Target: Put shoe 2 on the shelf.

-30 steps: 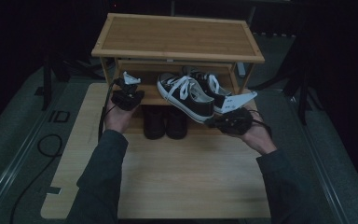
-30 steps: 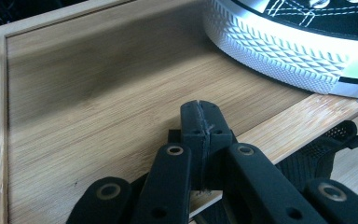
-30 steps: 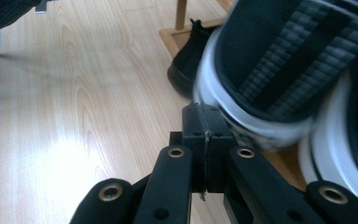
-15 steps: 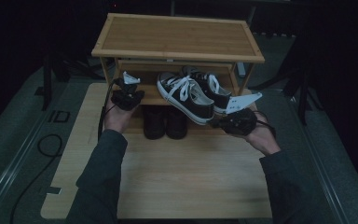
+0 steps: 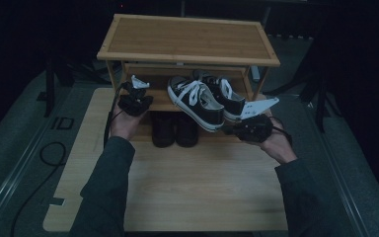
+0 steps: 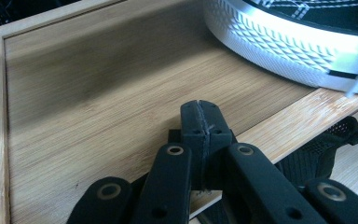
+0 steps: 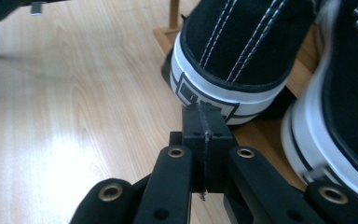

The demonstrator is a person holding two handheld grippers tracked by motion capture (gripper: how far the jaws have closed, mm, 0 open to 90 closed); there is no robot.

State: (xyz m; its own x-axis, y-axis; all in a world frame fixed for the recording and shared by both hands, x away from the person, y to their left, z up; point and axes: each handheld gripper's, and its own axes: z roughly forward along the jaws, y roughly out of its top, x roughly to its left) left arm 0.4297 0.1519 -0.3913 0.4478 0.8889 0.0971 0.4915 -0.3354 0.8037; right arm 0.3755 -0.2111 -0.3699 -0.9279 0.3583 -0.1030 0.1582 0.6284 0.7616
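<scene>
- High view: a wooden shoe rack (image 5: 187,39) stands at the far end of the board (image 5: 177,182), with a pair of black-and-white sneakers (image 5: 205,96) sitting on its middle shelf, toes angled toward the person and heels hanging over the front edge. A darker pair of shoes (image 5: 173,129) sits below them. The left gripper (image 5: 134,101) is parked at the shelf's left end, just where it was a second ago. The right gripper (image 5: 252,127) has eased slightly back and down from the sneakers' heels compared with a second ago, so it now sits just off the right sneaker rather than against it. My read: the nudge onto the shelf is done or pausing, and the sneakers look settled on the rack.
- Left gripper view: the left gripper (image 6: 200,109) has its jaws clenched tight together with nothing between them, hovering over the bare shelf board (image 6: 102,93). The white rubber side of a sneaker (image 6: 284,42) curves past at upper right, apart from the tips.
- Right gripper view: the right gripper (image 7: 206,114) is likewise pressed shut and empty. Its tip sits right at the white heel band of the sneaker (image 7: 233,60); touching or a hair short, I cannot tell. The second sneaker (image 7: 335,121) is alongside at right.
</scene>
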